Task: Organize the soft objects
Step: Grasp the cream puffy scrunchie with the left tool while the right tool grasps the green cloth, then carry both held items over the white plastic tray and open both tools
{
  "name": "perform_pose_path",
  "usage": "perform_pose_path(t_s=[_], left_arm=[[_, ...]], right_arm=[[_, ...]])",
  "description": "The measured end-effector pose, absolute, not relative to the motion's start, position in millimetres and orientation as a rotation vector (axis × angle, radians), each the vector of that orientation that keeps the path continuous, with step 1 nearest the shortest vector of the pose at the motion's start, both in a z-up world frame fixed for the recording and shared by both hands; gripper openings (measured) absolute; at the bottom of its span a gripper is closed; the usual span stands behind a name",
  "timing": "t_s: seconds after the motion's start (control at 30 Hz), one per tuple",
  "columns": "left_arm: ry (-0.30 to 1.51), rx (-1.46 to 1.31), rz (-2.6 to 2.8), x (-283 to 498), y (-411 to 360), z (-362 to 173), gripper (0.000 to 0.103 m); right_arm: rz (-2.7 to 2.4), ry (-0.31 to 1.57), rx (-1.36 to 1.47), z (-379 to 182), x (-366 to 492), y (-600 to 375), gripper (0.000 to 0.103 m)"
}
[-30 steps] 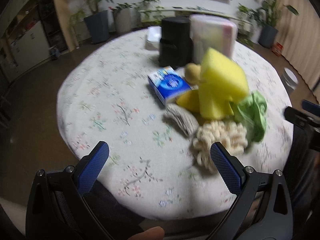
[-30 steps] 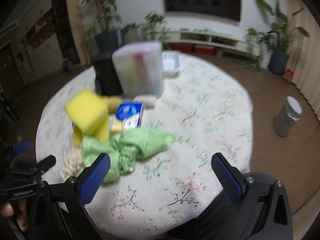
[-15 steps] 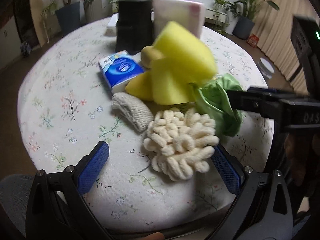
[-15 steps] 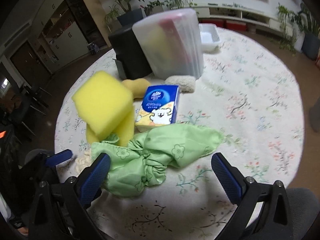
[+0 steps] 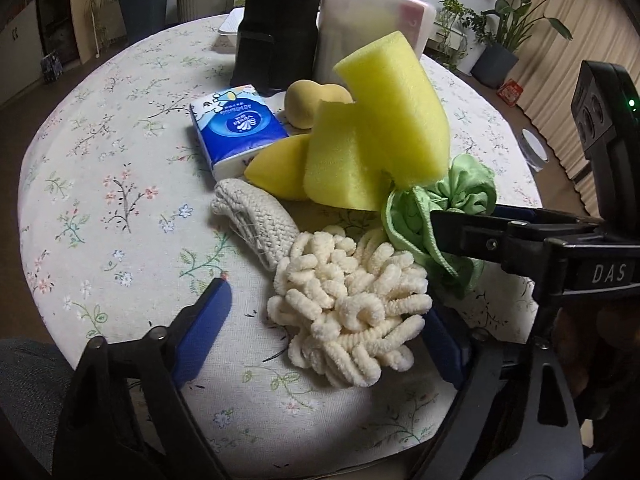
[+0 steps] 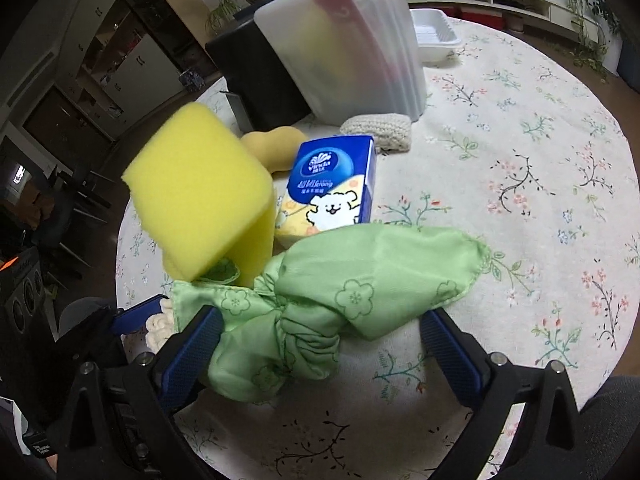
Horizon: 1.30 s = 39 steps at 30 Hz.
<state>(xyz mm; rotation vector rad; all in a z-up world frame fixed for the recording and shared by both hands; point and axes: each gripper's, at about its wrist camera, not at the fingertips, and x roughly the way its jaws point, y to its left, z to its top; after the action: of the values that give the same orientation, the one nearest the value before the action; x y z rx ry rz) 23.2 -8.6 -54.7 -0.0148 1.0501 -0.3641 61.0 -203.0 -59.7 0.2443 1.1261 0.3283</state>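
Left wrist view: the left gripper (image 5: 326, 322) points down at the flowered tablecloth (image 5: 120, 184), its blue pads spread on either side of a cream noodle-pile duster (image 5: 348, 308). The jaws have just been closing. The duster lies between them; the right pad is just beside or against its edge, the left pad stands clear of it. Just beyond the duster, ahead and slightly left, lies a grey knitted cloth (image 5: 256, 220). Farther ahead stand two yellow sponges (image 5: 372, 140) leaning together, with a blue tissue pack (image 5: 236, 128) to their left and a black bin (image 5: 276, 28) and a frosted plastic box (image 5: 372, 24) behind. Ahead and right a green cloth (image 5: 440, 208) lies under the right gripper's arm.

Right wrist view: the right gripper (image 6: 320, 344) has its jaws spread wide around the knotted middle of the green cloth (image 6: 340, 292). The left pad touches or nearly touches the fabric; the right pad is apart from it. The cloth rests on the tablecloth (image 6: 520, 200). Ahead and left rise the yellow sponges (image 6: 204, 200), the tissue pack (image 6: 332, 188) straight ahead.
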Motion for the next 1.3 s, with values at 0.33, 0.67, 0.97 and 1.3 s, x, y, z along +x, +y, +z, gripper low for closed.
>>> perform_pose_path(t_s=[0.33,0.67,0.97,1.3], left_arm=[[1.044,0.017,-0.332,24,-4,-54,0.035],[1.027,-0.009,-0.361,15,0,-46,0.022],[0.947,0.016,-0.442,1,-7,-25,0.021],[0.874,0.020,-0.517,-12,-3,-13,0.021]], right_arm=[[0.384,1.134,0.239,-57,60,-202,0.066],[0.419,1.115,0.265,-53,55,-204,0.031],[0.403,1.067,0.272,-34,34,-215,0.027],[0.372,1.011,0.254,-9,26,-228,0.027]])
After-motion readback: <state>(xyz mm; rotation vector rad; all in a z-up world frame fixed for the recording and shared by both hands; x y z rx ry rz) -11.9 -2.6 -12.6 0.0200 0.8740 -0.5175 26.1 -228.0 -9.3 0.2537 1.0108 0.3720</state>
